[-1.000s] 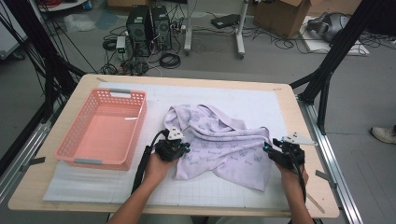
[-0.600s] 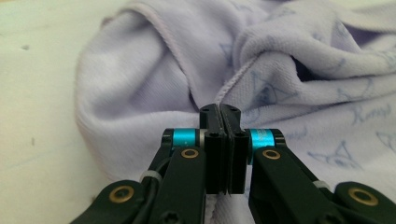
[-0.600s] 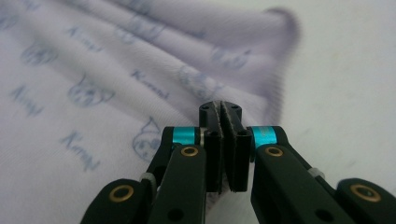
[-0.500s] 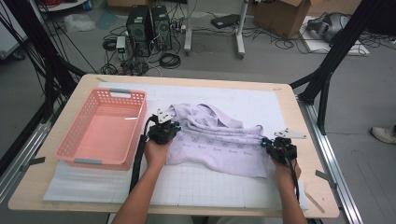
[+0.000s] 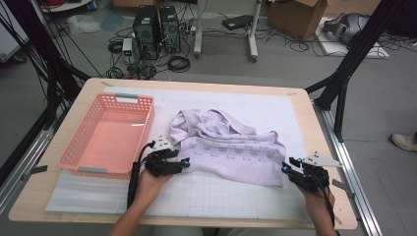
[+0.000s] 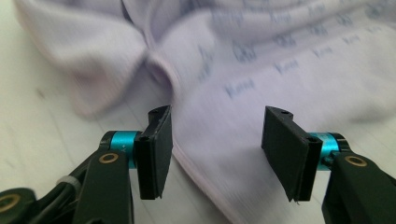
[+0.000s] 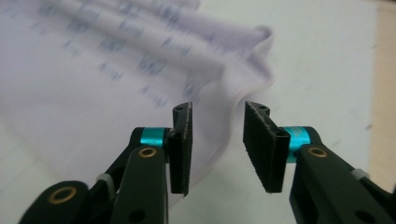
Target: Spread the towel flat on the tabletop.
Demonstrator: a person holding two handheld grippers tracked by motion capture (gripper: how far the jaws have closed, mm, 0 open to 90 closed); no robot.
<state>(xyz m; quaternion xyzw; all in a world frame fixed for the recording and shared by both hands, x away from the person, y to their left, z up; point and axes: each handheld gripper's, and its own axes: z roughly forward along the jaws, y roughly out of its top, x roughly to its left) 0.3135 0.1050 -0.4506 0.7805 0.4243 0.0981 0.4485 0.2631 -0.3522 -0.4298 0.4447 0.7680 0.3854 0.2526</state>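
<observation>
A pink basket (image 5: 107,135) sits on the white mat (image 5: 206,196) just left of the lilac cloth (image 5: 231,147), which lies crumpled mid-table with nothing over it. The left gripper (image 5: 167,162) at the cloth's left edge and the right gripper (image 5: 301,173) at its right corner have both just been opening. Their jaws stand apart above the cloth's hem, gripping nothing.
</observation>
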